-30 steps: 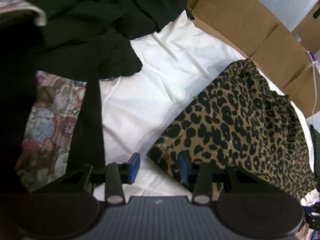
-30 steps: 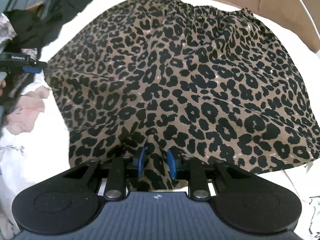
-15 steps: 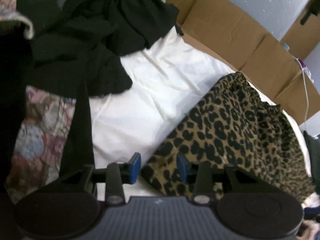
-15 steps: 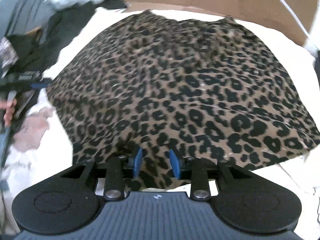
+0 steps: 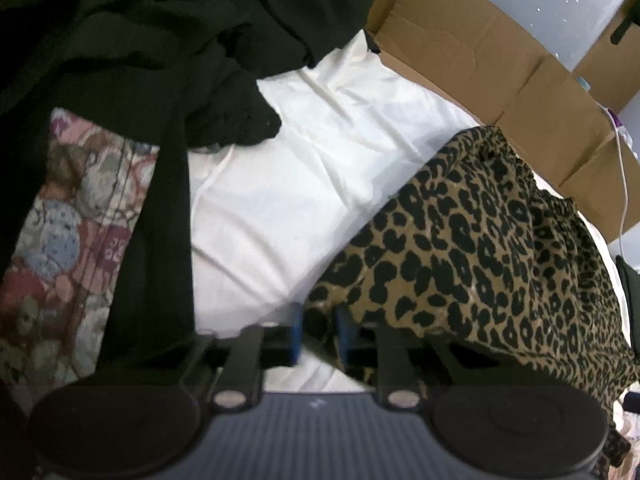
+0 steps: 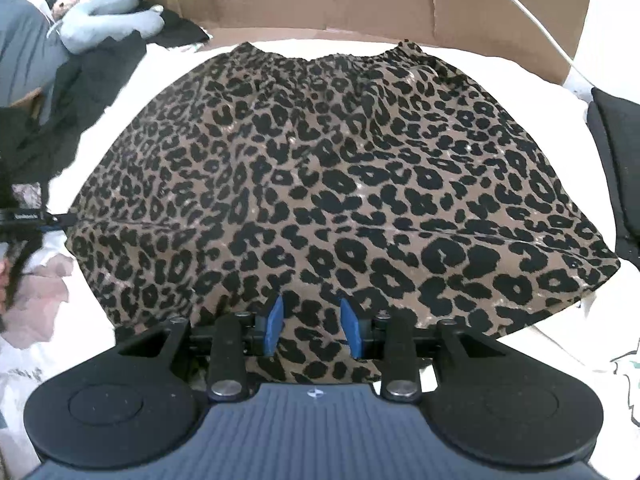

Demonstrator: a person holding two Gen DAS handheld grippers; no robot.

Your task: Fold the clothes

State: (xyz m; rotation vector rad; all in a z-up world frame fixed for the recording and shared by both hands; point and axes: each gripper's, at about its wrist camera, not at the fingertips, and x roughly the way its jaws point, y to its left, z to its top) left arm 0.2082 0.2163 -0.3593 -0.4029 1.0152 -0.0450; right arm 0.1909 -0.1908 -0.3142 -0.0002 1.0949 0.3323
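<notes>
We find the left gripper (image 5: 318,330) clamped on the leopard skirt's (image 6: 340,184) near-left corner; the right gripper (image 6: 312,326) stands part-open over the near hem.

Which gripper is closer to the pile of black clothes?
Left. The left gripper sits at the skirt's corner, with the black clothes just ahead to its left. The right gripper is at the skirt's near hem, farther from them.

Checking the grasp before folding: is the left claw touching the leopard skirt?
Touching: the left wrist view shows the leopard skirt corner pinched between the left claw pads.
</notes>
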